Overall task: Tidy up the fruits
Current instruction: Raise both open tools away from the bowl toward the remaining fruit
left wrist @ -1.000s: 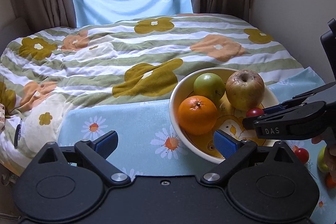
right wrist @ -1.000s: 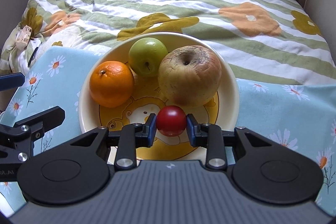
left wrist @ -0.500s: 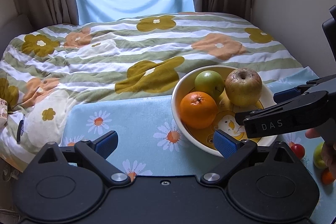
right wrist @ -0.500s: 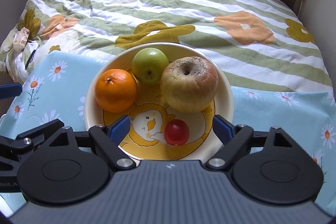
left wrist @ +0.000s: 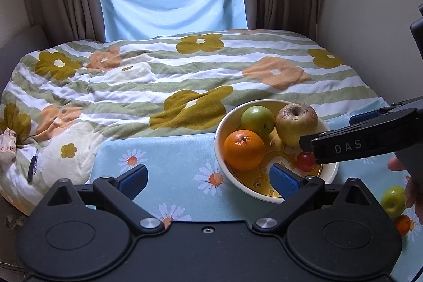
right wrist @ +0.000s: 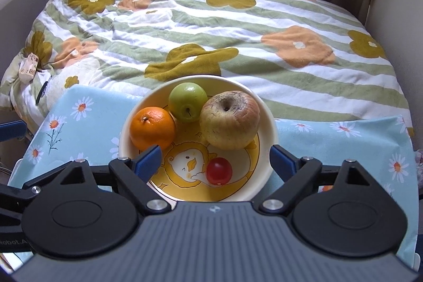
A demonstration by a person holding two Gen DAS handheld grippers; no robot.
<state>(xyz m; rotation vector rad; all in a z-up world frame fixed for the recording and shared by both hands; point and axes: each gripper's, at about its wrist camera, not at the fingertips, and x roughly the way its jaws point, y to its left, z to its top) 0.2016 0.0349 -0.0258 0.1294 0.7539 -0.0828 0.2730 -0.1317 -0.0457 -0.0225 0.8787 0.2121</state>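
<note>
My right claw (right wrist: 214,163) had just been opening, nothing between its jaws; the cherry tomato (right wrist: 219,171) lay in the bowl (right wrist: 267,112) (near edge). A clipped rim could tip it.

The white letters "DAS" stand on the side of the black right gripper (left wrist: 375,135), seen from the left camera. At the left edge of the right camera view, some upside-down letters show on the left gripper (right wrist: 10,242), too cut off to read.
</note>
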